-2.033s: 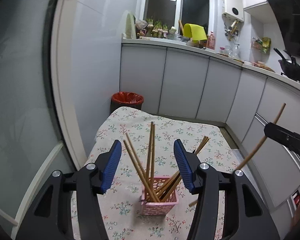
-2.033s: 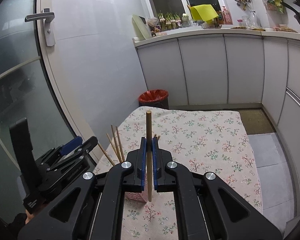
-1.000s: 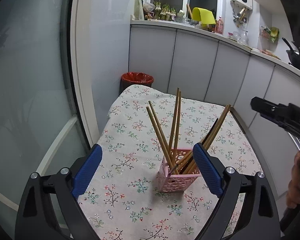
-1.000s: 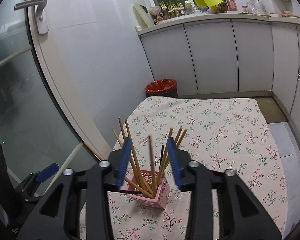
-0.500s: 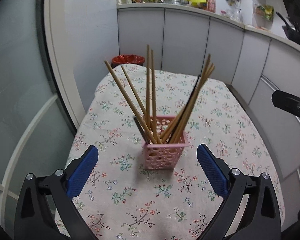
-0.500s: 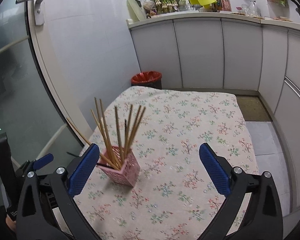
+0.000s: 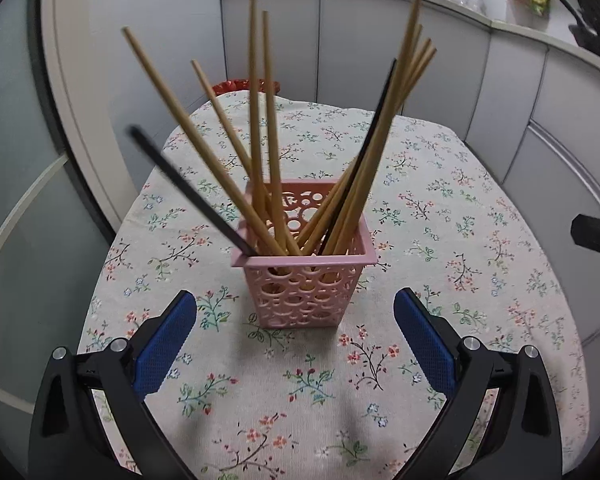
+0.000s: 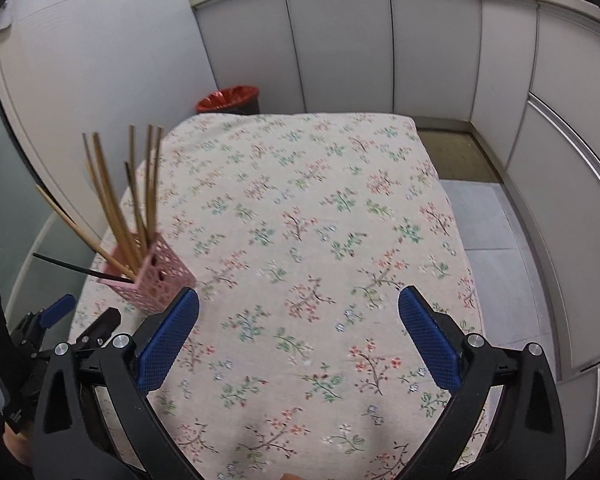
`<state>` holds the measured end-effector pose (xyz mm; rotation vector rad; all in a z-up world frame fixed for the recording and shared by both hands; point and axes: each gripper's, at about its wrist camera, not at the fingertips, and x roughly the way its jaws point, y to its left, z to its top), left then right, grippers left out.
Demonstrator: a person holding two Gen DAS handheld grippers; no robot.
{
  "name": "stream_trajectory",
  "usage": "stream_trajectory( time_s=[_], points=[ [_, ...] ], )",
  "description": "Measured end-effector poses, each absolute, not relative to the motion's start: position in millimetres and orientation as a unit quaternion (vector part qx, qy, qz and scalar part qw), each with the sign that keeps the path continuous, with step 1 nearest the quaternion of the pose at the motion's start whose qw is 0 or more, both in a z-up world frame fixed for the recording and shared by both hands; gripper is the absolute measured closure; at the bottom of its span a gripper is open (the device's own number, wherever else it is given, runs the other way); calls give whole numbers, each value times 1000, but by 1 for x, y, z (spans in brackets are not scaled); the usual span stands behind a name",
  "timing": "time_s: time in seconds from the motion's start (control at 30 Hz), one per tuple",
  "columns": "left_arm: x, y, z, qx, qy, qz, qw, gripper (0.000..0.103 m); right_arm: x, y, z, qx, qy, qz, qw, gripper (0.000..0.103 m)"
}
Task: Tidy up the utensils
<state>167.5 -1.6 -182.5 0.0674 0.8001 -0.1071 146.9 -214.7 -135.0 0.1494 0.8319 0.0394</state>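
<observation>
A pink perforated basket (image 7: 304, 280) stands on the floral tablecloth (image 7: 440, 208), holding several wooden chopsticks (image 7: 260, 128) and two black ones (image 7: 188, 188), all leaning outward. My left gripper (image 7: 296, 340) is open, its blue pads wide apart just in front of the basket, touching nothing. In the right wrist view the same basket (image 8: 156, 280) stands at the table's left edge. My right gripper (image 8: 298, 336) is open and empty over the bare cloth, to the right of the basket. The left gripper (image 8: 60, 320) shows at the lower left there.
The table (image 8: 300, 208) stands in a kitchen corner. A red-lined waste bin (image 8: 228, 100) sits on the floor behind it. Grey cabinets (image 8: 380, 40) run along the back and right, and a glass door (image 7: 16, 160) is close on the left. The right tool's tip (image 7: 596, 236) shows at the right.
The right gripper let a chopstick drop into the basket, opened wide and swung right over the cloth. The left gripper came down and closer to the basket, staying open.
</observation>
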Motion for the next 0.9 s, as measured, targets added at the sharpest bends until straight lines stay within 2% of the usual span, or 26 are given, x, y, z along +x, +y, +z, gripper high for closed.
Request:
stream_trajectory(
  time_s=[0.2,0.6,0.9],
  points=[
    [174,-17,-195,65,385,-54,919,7,150,-221,-145,76,424,13,902,7],
    [180,-25,-203,65,382,-63,920,7,151,-226,-146,83,426,13,901,7],
    [159,-3,-162,5,383,-45,922,7,145,-233,-137,94,415,9,905,7]
  ],
)
